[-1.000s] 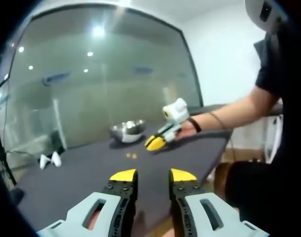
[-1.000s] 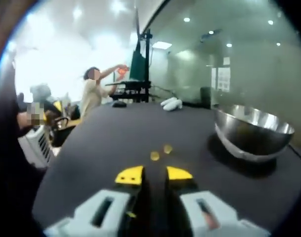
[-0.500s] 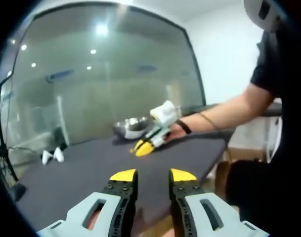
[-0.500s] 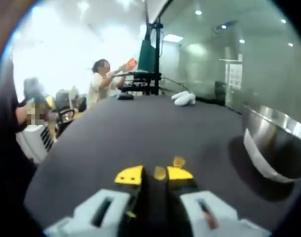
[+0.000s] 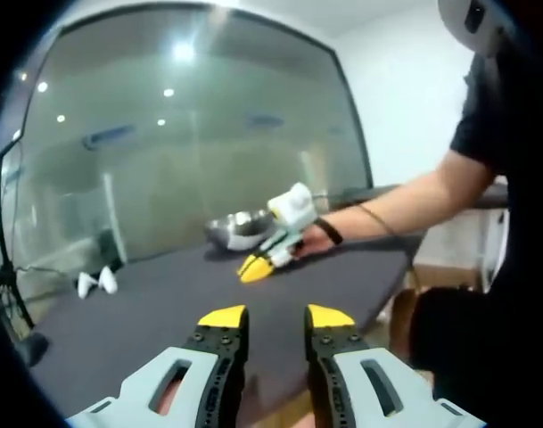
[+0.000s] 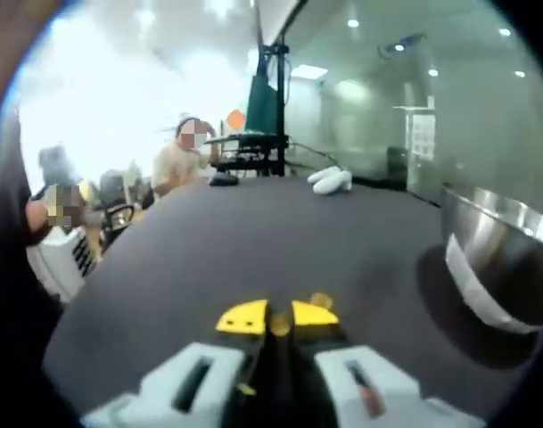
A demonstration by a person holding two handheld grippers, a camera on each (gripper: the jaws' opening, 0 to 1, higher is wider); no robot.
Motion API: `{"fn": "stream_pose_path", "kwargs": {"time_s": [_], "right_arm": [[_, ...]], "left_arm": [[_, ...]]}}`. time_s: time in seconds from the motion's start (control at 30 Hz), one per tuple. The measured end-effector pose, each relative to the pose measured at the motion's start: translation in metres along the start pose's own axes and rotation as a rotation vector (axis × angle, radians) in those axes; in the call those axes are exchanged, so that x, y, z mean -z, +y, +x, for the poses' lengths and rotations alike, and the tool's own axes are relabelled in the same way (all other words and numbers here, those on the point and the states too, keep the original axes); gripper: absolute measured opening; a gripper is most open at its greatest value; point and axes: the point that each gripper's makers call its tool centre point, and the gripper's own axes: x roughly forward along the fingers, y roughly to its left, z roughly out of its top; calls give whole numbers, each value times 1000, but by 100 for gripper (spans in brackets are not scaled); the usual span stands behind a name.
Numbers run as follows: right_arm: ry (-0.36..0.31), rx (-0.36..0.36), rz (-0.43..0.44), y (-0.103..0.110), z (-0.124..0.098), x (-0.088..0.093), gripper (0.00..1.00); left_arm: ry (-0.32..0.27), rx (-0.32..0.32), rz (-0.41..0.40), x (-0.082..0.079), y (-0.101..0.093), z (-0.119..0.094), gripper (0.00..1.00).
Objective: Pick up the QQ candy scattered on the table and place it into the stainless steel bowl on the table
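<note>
Since half a second ago the right gripper [image 6: 278, 316] has narrowed its yellow tips around the nearer of the two candies, which sat at the mouth of the wider gap then and now shows as a small amber sliver [image 6: 278, 325] pinched between them; whether the tips truly grip it or merely flank it I cannot tell. A second candy [image 6: 321, 300] lies on the dark table [image 6: 209, 241] just beyond the right-hand tip and slightly to its right, touching or almost touching it, so it sits ahead of the jaws, not between them. Off to the right in the right gripper view stands the steel bowl [image 6: 498, 267], near the gripper and tall against it, so the coming lift, by my judgement, calls for a rise and a swing to the right over the rim. From the left gripper view the same right gripper [image 5: 256, 267] shows with tips down on the table just in front of the bowl [image 5: 239, 229], the person's forearm [image 5: 387, 209] reaching in from the right. Meanwhile the left gripper [image 5: 275, 318] hangs well back from the candies, jaws parted with clear space between them and nothing held, so the right hand is plainly the nearer one to both the candies and the bowl
</note>
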Motion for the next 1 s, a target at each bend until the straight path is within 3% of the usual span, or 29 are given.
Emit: {"fn": "stream_pose_path", "kwargs": {"time_s": [0.43, 0.63, 1.0], "right_arm": [[7, 7, 1, 0, 1, 0, 9], [7, 42, -34, 3, -8, -4, 8], [-122, 128, -24, -3, -48, -31, 8]], "left_arm": [[8, -2, 27, -3, 0, 4, 27], [6, -14, 17, -4, 3, 4, 27], [6, -3, 19, -4, 1, 10, 27]]}}
